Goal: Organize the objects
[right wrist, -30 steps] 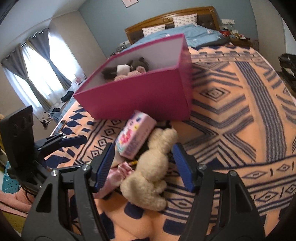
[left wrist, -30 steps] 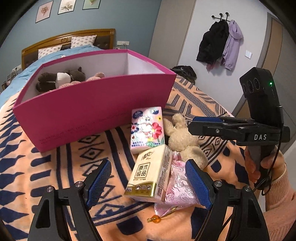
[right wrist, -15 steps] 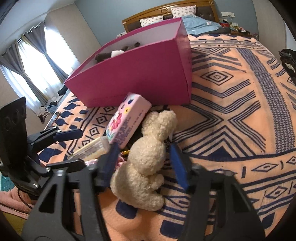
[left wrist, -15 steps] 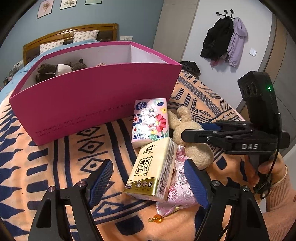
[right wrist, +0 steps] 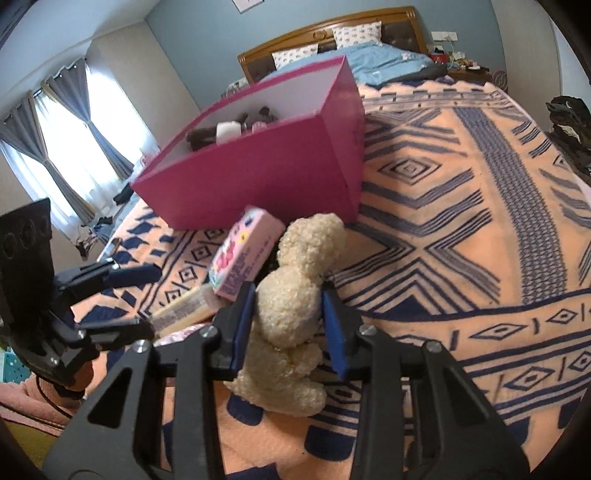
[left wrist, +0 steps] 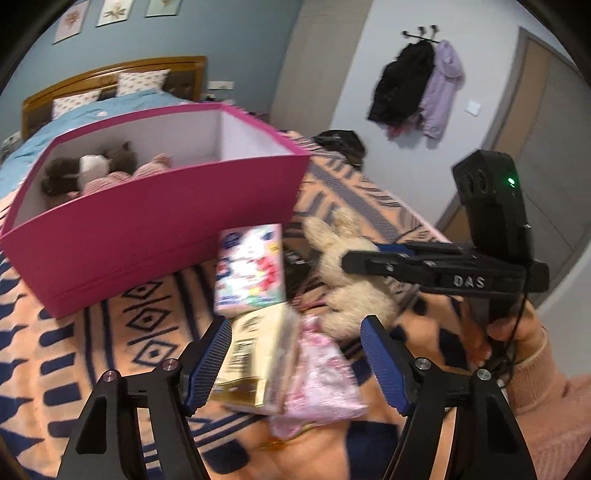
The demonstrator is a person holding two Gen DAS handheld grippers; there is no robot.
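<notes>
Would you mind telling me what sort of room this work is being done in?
A bedroom, quite clearly: the items lie on a patterned blanket spread over a bed with a wooden headboard and pillows, and coats hang on wall hooks beside a door.

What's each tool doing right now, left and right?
Left tool: open, straddling the yellow tissue pack, not gripping.
Right tool: closed on the cream plush toy.
</notes>
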